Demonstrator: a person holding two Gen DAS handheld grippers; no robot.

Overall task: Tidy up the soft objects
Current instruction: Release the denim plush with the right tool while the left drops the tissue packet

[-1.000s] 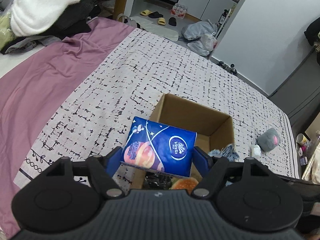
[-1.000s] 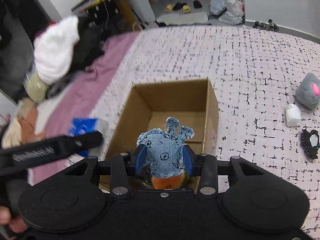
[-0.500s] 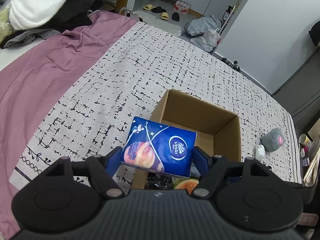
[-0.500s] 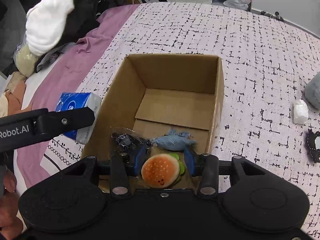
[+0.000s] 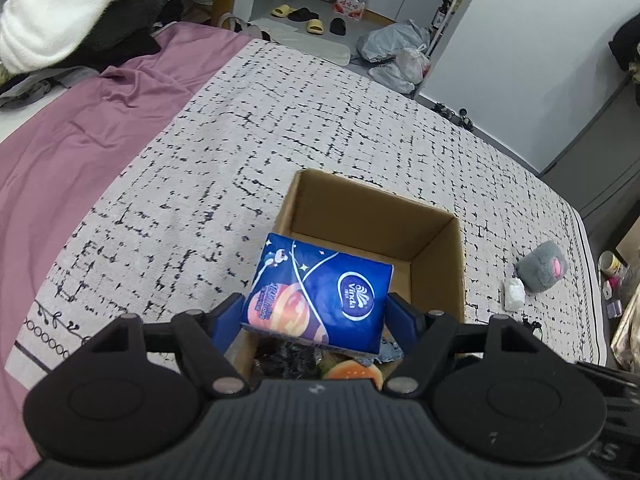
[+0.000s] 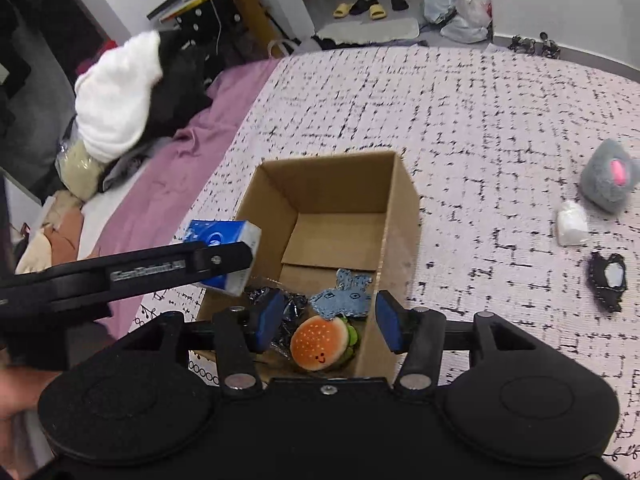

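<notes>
From the left wrist camera, the left gripper was clamped on a soft tissue pack, both blue pads pressed into its short ends. The pack was deep blue plastic with a white swoosh, a round white logo, a little astronaut and an orange planet printed on it, and it looked slightly puffy. It sat tilted right in front of the gripper, hanging over the near left corner of the cardboard box. Under the pack I could just make out something dark and crinkly, a bit of an orange plush and a scrap of denim, all in the near end of the box. Off to the gripper's right, on the black-and-white patterned bedspread, lay a grey plush with a small white bundle just beside it.

From the right wrist camera, the right gripper had nothing in it; its jaws had just been opening and stood apart over the near end of the box. Straight below them lay a burger plush, orange bun with a tiny smiley and green trim, and touching it on the far side a blue denim toy. The left gripper came in from the left with the tissue pack over the box's left wall.
</notes>
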